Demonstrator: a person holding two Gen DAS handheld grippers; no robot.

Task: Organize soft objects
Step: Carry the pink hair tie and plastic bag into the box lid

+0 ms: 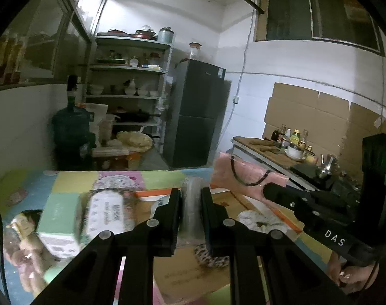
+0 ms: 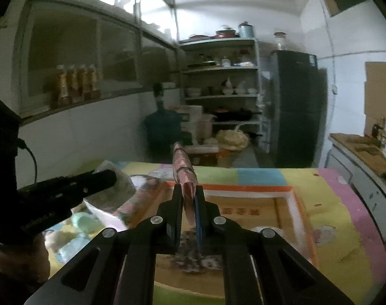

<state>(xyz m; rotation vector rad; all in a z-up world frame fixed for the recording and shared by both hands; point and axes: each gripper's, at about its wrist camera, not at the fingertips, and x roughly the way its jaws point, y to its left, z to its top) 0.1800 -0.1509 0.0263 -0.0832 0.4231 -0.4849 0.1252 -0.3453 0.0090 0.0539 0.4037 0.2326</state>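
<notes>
Black fingers of the left gripper (image 1: 190,204) fill the near field of the left wrist view, closed on a grey translucent soft item (image 1: 191,203) that stands upright between them. Largest surface: the desk (image 2: 340,218), covered by a patchwork cartoon mat in pastel squares. On it, at centre, lies a flattened cardboard sheet (image 2: 256,211) with an orange and white border. At 9 o'clock in the left wrist view lie a pale green box (image 1: 58,218) and a blurred white wrapped pack (image 1: 105,216), touching each other; a plush toy (image 1: 22,241) lies at 8 o'clock beside the box. At 2 o'clock in that view, a pink cloth (image 1: 243,175) is held off the desk. The right gripper (image 2: 190,195) has its fingers closed on this pink cloth (image 2: 184,170), seen edge-on at 12 o'clock. A mottled dark fabric piece (image 2: 193,256) lies on the cardboard, under the right gripper. A crumpled white cloth (image 1: 256,219) lies at 3 o'clock on the cardboard in the left view.
</notes>
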